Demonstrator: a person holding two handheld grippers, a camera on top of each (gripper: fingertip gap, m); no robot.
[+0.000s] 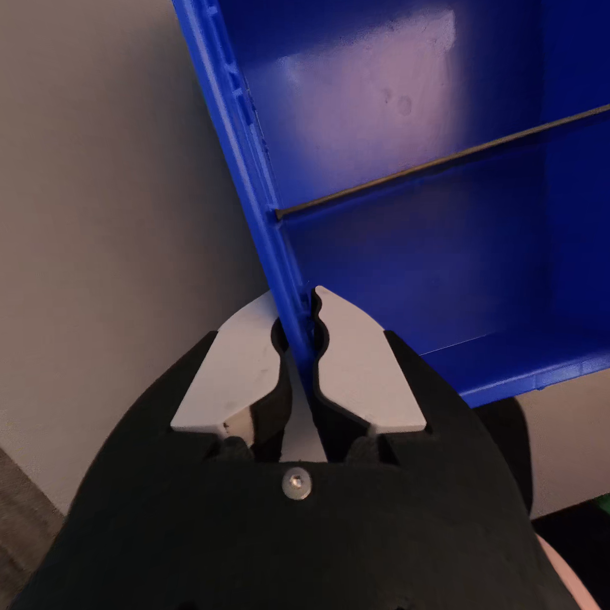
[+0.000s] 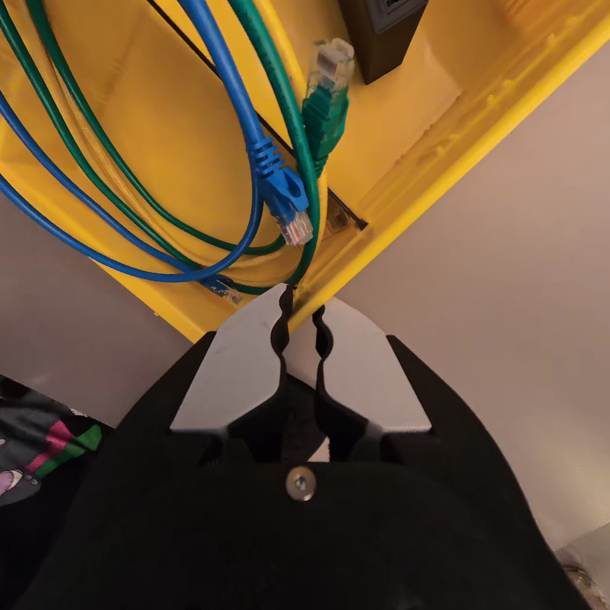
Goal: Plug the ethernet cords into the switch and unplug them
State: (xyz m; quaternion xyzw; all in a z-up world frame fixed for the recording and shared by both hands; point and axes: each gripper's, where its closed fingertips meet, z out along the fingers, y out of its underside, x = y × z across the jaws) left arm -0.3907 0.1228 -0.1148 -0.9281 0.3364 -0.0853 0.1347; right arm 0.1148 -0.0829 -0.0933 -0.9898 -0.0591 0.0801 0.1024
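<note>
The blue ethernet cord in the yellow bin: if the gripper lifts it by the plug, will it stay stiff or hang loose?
The blue ethernet cord would probably hang loose, since it already lies in soft loops. It may drag the green cord, because the two cross. Its clear plug looks rigid, so likely easier to pinch.

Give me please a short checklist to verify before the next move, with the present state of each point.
1. Left gripper grips the blue bin wall: ok.
2. Right gripper grips the yellow bin rim: ok.
3. Blue bin has nothing inside: ok, for the visible part.
4. Green plug and blue plug lie free in the yellow bin: ok.
5. Black switch ports free: cannot tell, mostly out of view.
6. A gripper free to take a cord: not ok.
</note>
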